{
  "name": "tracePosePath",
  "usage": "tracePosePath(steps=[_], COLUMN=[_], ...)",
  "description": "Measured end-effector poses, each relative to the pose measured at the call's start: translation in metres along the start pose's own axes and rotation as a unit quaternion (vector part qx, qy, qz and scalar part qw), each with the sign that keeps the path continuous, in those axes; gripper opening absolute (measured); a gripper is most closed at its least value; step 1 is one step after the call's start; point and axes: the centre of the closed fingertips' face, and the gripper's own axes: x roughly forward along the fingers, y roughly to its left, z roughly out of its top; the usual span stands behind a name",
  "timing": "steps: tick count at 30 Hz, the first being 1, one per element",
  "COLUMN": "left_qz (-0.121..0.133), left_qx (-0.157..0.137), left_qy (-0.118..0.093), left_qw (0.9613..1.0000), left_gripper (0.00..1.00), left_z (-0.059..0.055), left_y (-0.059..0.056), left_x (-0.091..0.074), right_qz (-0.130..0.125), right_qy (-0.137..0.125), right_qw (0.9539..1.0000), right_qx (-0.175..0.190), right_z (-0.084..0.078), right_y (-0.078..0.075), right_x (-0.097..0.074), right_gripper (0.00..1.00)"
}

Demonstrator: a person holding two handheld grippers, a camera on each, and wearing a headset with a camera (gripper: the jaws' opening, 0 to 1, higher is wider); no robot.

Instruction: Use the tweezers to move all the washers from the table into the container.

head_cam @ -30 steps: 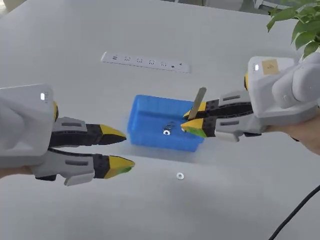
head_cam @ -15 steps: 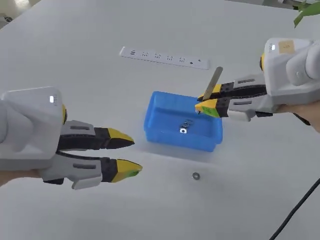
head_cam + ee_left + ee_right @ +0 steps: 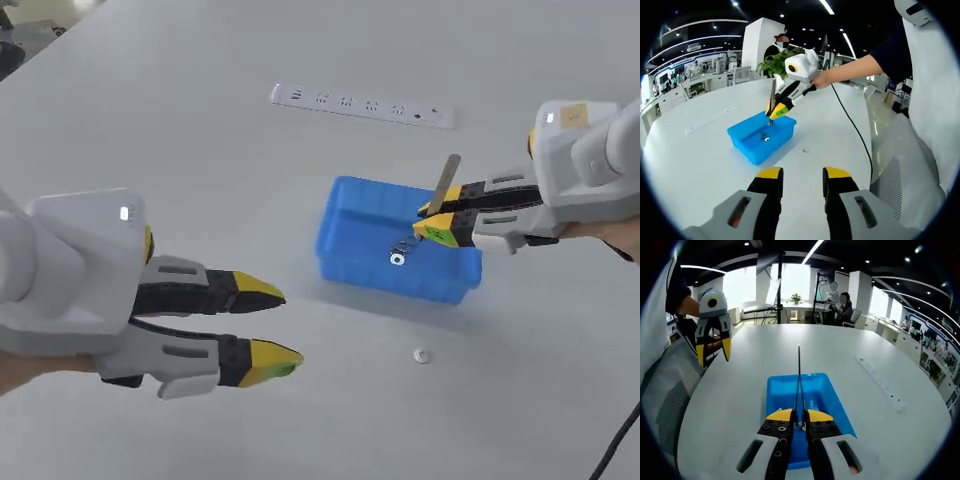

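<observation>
1. Open-plan office desks, ceiling lights and a plant (image 3: 774, 61) show behind a wide white tabletop (image 3: 200, 150).
2. A blue container (image 3: 390, 282) sits on the tabletop, with a white power strip (image 3: 362, 105) lying well beyond it.
3. Inside the container lies a washer (image 3: 398, 260). Next to it is a faint blur that is too unclear to name.
4. One more washer (image 3: 422, 355) lies on the bare tabletop, near the container's front wall and apart from it.
5. The right gripper (image 3: 425, 222) hangs over the container's right part, its jaws pressed together on the tweezers (image 3: 447, 180).
6. The tweezers run steeply through the jaws, one end rising above them and the other pointing down toward the container.
7. In the right gripper view the tweezers (image 3: 799, 380) look like a thin line from the right gripper (image 3: 800, 416) over the container (image 3: 777, 395).
8. Whether the tweezer tips hold a washer cannot be told.
9. The left gripper (image 3: 290, 325) hovers over the tabletop to the left of the container, well apart from it, jaws spread and holding nothing.
10. In the left gripper view the left gripper (image 3: 802, 175) points toward the container (image 3: 752, 145), the right gripper (image 3: 776, 111) and the loose washer (image 3: 805, 149).
</observation>
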Motion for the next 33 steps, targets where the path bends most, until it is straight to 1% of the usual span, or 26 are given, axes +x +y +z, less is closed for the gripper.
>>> tracePosePath(steps=[5,10,13,19,26,29,30,33], left_qz=[0.004,0.007,0.007,0.009,0.009,0.009,0.010,0.010], left_qx=[-0.003,-0.008,-0.011,-0.010,-0.010,-0.010,-0.006,0.002], left_qy=[0.005,0.008,0.007,0.009,0.005,-0.003,-0.006,-0.004], left_qw=[1.0000,0.9999,0.9999,0.9999,0.9999,0.9999,0.9999,0.9999], left_gripper=[0.36,0.36,0.36,0.36,0.35,0.35,0.35,0.35], left_z=[-0.004,-0.007,-0.007,-0.007,-0.004,0.003,0.006,0.011], left_y=[0.000,0.001,0.000,0.001,0.001,0.007,0.012,0.024], left_x=[-0.001,-0.003,-0.002,-0.001,-0.001,0.002,0.004,0.014], right_qz=[0.001,0.003,0.006,0.010,0.007,0.010,0.011,0.015], right_qy=[0.002,0.001,0.002,0.004,0.005,0.002,0.003,0.001], right_qw=[1.0000,0.9999,1.0000,0.9999,0.9999,0.9999,0.9999,0.9999], right_qx=[0.007,0.010,0.007,0.011,0.013,0.012,0.010,0.006], right_z=[-0.007,-0.010,-0.010,-0.012,-0.012,-0.010,-0.009,-0.007], right_y=[-0.001,0.002,0.003,0.003,0.002,0.005,0.006,0.008], right_x=[0.003,0.006,0.008,0.010,0.009,0.008,0.008,0.009], right_gripper=[0.10,0.10,0.10,0.10,0.10,0.10,0.10,0.10])
